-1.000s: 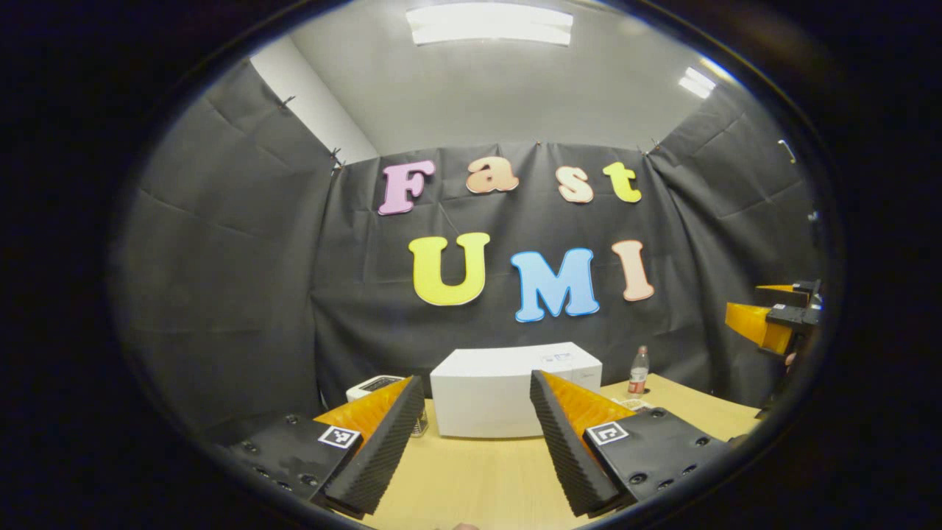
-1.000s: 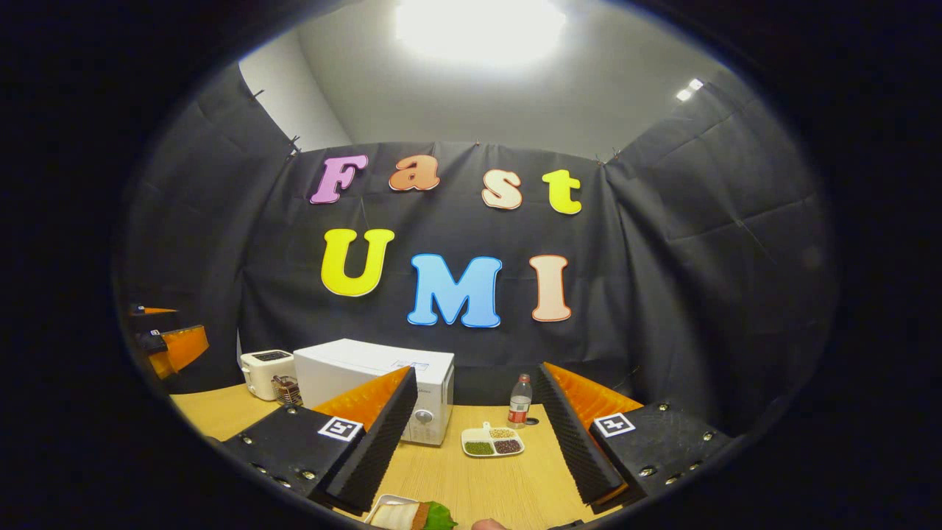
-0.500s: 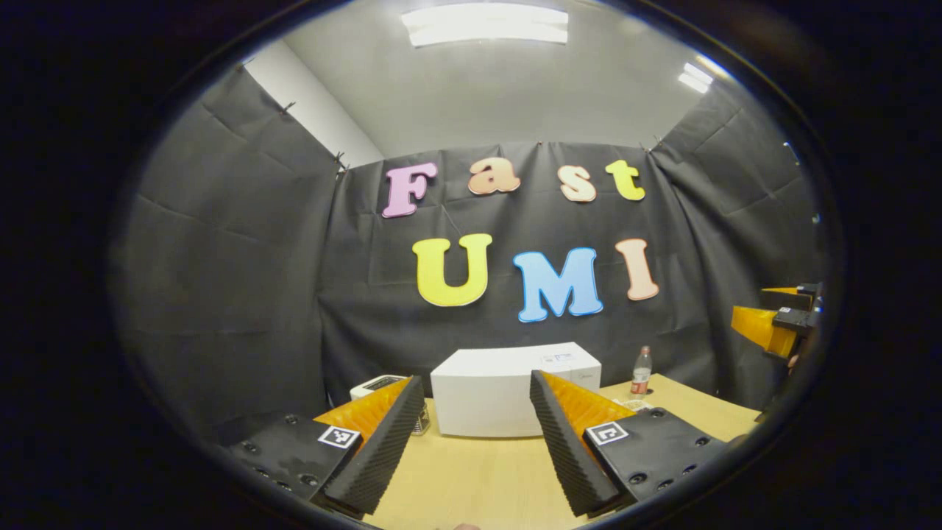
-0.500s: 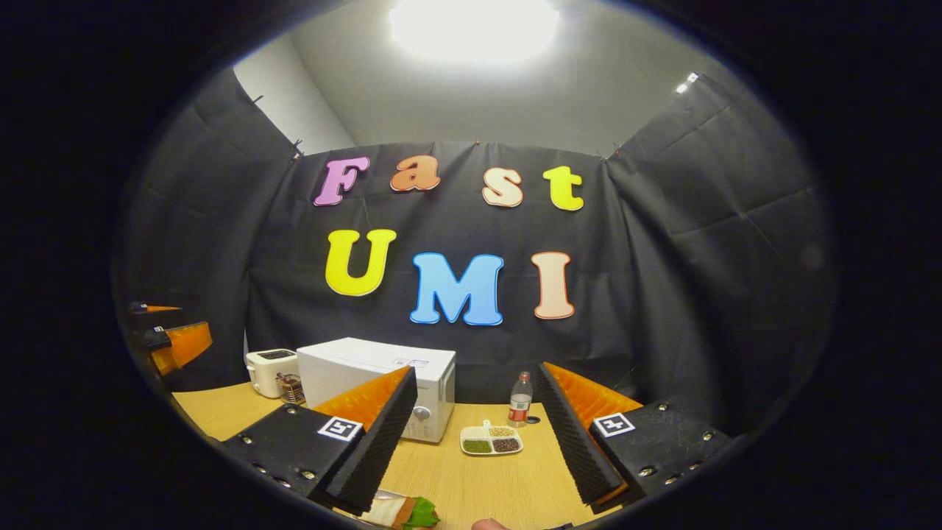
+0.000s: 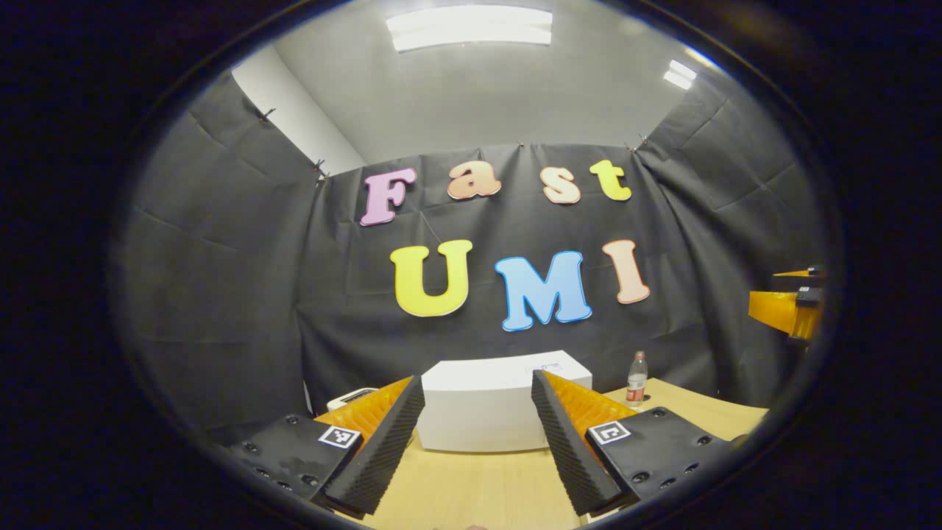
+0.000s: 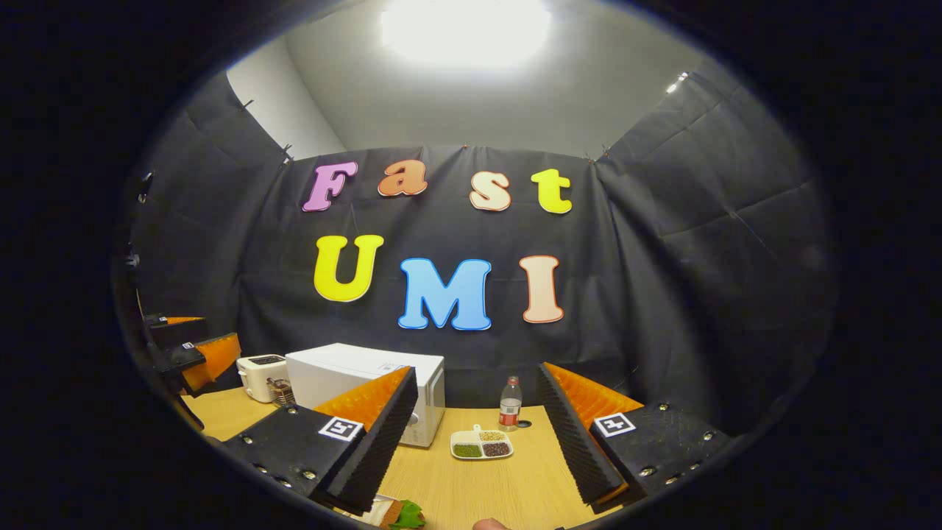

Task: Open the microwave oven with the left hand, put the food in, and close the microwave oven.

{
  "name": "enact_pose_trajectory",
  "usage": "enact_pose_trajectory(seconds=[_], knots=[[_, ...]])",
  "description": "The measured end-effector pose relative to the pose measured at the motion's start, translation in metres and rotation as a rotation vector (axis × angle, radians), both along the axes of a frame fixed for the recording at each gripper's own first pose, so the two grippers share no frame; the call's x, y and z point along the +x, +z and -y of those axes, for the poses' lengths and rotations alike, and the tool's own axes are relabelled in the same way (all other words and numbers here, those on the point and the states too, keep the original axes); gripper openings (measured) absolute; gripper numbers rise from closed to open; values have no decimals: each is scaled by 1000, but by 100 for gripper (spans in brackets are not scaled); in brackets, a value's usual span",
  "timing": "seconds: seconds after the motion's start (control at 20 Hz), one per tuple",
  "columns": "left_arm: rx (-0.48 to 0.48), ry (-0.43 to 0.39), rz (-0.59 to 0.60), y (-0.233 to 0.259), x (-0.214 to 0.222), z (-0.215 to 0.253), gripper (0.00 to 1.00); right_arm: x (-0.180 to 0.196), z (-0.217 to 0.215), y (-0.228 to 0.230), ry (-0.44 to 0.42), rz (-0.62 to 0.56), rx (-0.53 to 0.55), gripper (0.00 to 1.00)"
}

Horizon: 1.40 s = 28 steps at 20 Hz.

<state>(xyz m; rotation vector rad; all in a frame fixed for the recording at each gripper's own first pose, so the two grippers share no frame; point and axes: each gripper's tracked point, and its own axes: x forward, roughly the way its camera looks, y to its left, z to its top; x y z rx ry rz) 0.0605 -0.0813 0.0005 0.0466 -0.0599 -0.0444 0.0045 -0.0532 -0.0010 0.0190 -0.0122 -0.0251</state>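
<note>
A white microwave (image 5: 482,408) stands shut at the back of the wooden table (image 5: 478,489), straight ahead of my open left gripper (image 5: 475,449), still some way off. In the right gripper view the microwave (image 6: 353,375) sits back left, its knob side partly behind a finger. The food, a sandwich with a green leaf (image 6: 397,514), peeks in at the bottom edge just below my open right gripper (image 6: 475,442). The left gripper (image 6: 195,353) hangs at the far left there; the right gripper (image 5: 787,309) appears at the far right of the left gripper view.
A white toaster (image 6: 259,374) stands left of the microwave. A plastic bottle (image 6: 509,405) and a small divided dish of beans (image 6: 482,445) sit to the microwave's right on the table (image 6: 471,486). Black cloth walls close in behind and at both sides.
Both grippers have drifted forward a little and the views have tilted slightly. The sandwich has slid lower in the right gripper view. Both stay open.
</note>
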Motion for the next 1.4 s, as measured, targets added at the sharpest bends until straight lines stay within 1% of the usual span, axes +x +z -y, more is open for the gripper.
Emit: enact_pose_trajectory(seconds=[0.25,0.55,0.6,0.65,0.75,0.8,0.85,0.9,0.95,1.1,1.2,1.25,1.35,1.4], knots=[[-30,-91,-8,-23,62,21,99,8,9,4,-92,-3,-17,98],[-53,-191,-63,-75,143,48,99,16,12,-7,-202,-43,-45,98],[-56,-209,-75,-84,156,53,96,17,12,-8,-221,-51,-49,98],[-61,-227,-83,-94,169,59,99,18,13,-11,-239,-58,-54,98],[-61,-259,-102,-111,192,69,94,18,15,-15,-273,-75,-68,98],[-57,-272,-115,-122,204,75,96,19,16,-15,-288,-80,-74,98],[-52,-284,-132,-134,214,80,96,20,17,-16,-303,-86,-77,98],[-50,-293,-148,-145,223,87,94,21,17,-18,-315,-92,-81,98],[-49,-305,-168,-157,232,94,97,21,18,-20,-326,-99,-87,98],[-39,-329,-233,-194,257,114,97,24,21,-26,-347,-130,-103,98],[-29,-339,-268,-214,270,126,100,23,26,-24,-370,-135,-112,98],[-21,-348,-280,-222,276,133,97,22,30,-20,-383,-126,-124,98],[-1,-368,-307,-236,281,146,97,20,29,-19,-384,-124,-138,98],[7,-380,-315,-241,284,153,93,20,27,-19,-379,-126,-139,98]])
